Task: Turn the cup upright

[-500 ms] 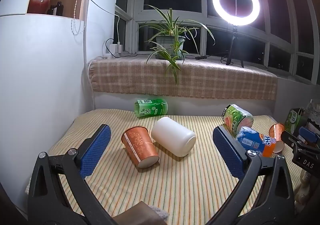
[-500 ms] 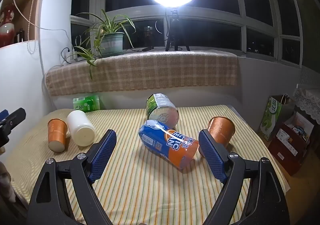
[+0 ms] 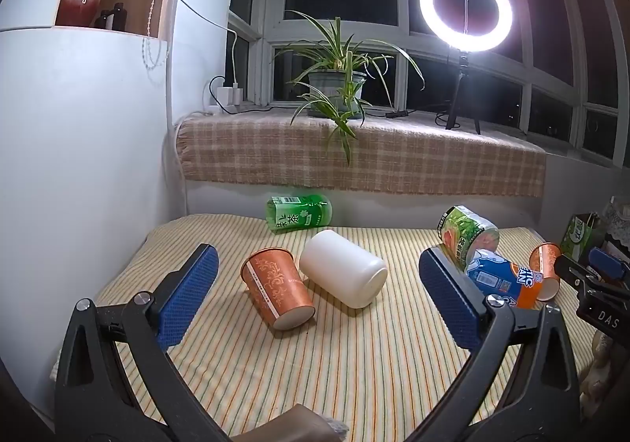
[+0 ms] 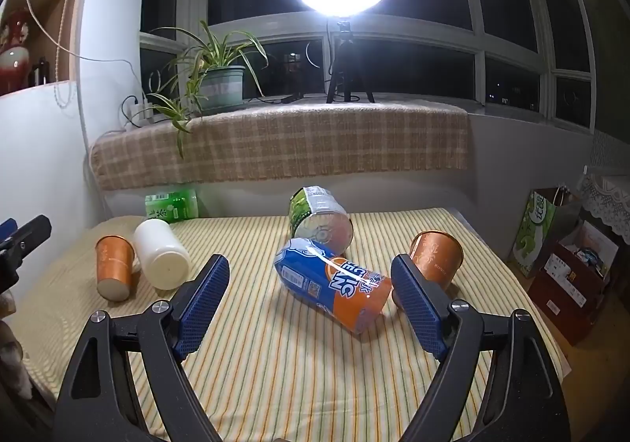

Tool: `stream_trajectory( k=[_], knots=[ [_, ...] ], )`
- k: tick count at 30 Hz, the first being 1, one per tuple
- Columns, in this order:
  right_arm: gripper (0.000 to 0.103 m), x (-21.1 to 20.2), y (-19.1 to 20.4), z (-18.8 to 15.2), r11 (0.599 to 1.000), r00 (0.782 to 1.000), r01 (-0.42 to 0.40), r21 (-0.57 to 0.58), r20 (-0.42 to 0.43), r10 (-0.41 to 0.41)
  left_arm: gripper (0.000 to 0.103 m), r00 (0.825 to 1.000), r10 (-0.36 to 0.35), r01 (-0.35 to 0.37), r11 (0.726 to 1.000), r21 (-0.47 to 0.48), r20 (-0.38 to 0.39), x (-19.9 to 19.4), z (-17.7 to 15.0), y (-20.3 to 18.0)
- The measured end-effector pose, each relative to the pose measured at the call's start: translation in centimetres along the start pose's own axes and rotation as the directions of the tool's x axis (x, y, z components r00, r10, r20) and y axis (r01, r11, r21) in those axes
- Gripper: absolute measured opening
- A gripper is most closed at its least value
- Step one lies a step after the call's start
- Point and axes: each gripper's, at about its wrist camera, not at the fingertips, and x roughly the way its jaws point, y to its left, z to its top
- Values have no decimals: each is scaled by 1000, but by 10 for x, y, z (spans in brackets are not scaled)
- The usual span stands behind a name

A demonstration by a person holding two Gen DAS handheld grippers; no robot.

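Between the spread pads of the left hand-held gripper (image 3: 317,302), a little ahead of it, an orange paper cup (image 3: 277,290) lies tipped beside a white jar (image 3: 343,272). Ahead of the right hand-held gripper (image 4: 309,306), likewise spread and empty, lies a blue-orange cup (image 4: 334,288). I judge nothing is flipped yet; every cup on the striped surface (image 3: 354,363) remains untouched.

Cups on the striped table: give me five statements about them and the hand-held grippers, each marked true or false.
1. The left hand-held gripper is shut on a cup. False: it is open, holding nothing.
2. The white cup lies on its side. True.
3. The blue-and-orange cup stands upright. False: it lies on its side.
4. The right hand-held gripper is open. True.
5. The orange patterned cup lies beside the white cup. True.
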Motion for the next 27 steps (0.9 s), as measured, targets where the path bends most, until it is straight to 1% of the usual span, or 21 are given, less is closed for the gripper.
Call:
stream_trajectory(
  k=[27],
  knots=[
    [84, -1, 1, 0, 1000, 1000, -6, -2, -3, 6, 103, 1000, -3, 3, 1000, 1, 0, 0, 0, 0]
  ],
)
